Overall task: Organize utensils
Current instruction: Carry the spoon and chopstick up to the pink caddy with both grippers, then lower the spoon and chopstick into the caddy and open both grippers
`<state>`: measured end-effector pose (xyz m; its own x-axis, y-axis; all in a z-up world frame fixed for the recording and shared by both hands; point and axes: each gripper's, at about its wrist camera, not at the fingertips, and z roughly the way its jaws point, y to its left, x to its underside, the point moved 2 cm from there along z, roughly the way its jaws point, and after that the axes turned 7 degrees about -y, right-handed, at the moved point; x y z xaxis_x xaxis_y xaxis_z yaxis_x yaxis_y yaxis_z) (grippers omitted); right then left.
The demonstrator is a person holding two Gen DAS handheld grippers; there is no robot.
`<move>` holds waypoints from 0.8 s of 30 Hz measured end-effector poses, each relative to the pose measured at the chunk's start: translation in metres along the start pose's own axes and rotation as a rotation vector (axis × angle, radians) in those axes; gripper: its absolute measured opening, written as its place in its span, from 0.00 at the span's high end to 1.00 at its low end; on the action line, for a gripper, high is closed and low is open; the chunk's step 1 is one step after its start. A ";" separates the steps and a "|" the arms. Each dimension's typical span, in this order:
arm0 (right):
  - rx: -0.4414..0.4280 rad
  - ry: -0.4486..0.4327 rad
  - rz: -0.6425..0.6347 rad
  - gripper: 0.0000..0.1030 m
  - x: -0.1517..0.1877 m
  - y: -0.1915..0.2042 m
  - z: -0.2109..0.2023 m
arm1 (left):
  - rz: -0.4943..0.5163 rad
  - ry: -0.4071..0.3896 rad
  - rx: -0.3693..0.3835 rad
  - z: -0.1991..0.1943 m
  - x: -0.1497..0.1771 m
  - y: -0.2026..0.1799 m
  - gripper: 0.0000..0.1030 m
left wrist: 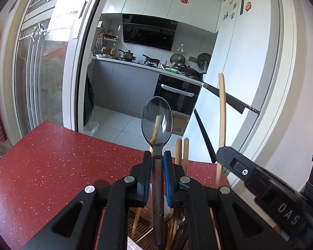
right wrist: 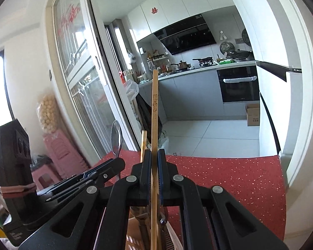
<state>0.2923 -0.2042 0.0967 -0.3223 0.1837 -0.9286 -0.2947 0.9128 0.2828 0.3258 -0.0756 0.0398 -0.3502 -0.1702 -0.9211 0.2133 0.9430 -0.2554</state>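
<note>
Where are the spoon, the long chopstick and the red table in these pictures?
spoon (left wrist: pixel 157 123): left wrist view, on its bowl.
chopstick (right wrist: pixel 154 108): right wrist view, on the shaft by the engraved marks.
red table (left wrist: pixel 62 158): left wrist view, on a bare speckled patch.

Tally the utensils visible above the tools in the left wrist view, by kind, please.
Metal spoon, held in the left tool: 1
Wooden chopsticks: 3, one held in the right tool, two standing free behind
Total: 4
</note>
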 end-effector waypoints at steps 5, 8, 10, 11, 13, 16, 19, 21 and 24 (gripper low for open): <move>0.002 -0.001 -0.028 0.94 0.010 0.002 0.000 | 0.052 -0.001 -0.009 -0.005 0.010 -0.008 0.60; 0.010 0.002 -0.043 0.94 0.014 0.003 -0.002 | 0.059 0.004 -0.013 -0.009 0.015 -0.010 0.60; 0.012 0.006 -0.055 0.94 0.016 0.004 -0.004 | 0.063 0.014 -0.018 -0.009 0.020 -0.010 0.60; 0.013 0.009 -0.060 0.94 0.018 0.006 -0.004 | 0.069 0.019 -0.020 -0.009 0.022 -0.010 0.60; 0.017 0.015 -0.066 0.94 0.021 0.007 -0.005 | 0.081 0.029 -0.026 -0.010 0.026 -0.009 0.60; 0.023 0.031 -0.066 0.94 0.026 0.007 -0.006 | 0.086 0.038 -0.025 -0.012 0.030 -0.008 0.60; 0.026 0.043 -0.073 0.94 0.031 0.008 -0.009 | 0.099 0.044 -0.023 -0.015 0.034 -0.010 0.60; 0.028 0.049 -0.082 0.94 0.034 0.008 -0.012 | 0.114 0.050 -0.024 -0.018 0.037 -0.013 0.60; 0.027 0.063 -0.098 0.94 0.037 0.010 -0.015 | 0.120 0.049 -0.030 -0.021 0.040 -0.012 0.60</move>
<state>0.2642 -0.1939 0.0682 -0.3491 0.0704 -0.9345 -0.3037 0.9349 0.1838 0.2902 -0.0877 0.0125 -0.3680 -0.0419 -0.9289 0.2297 0.9639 -0.1345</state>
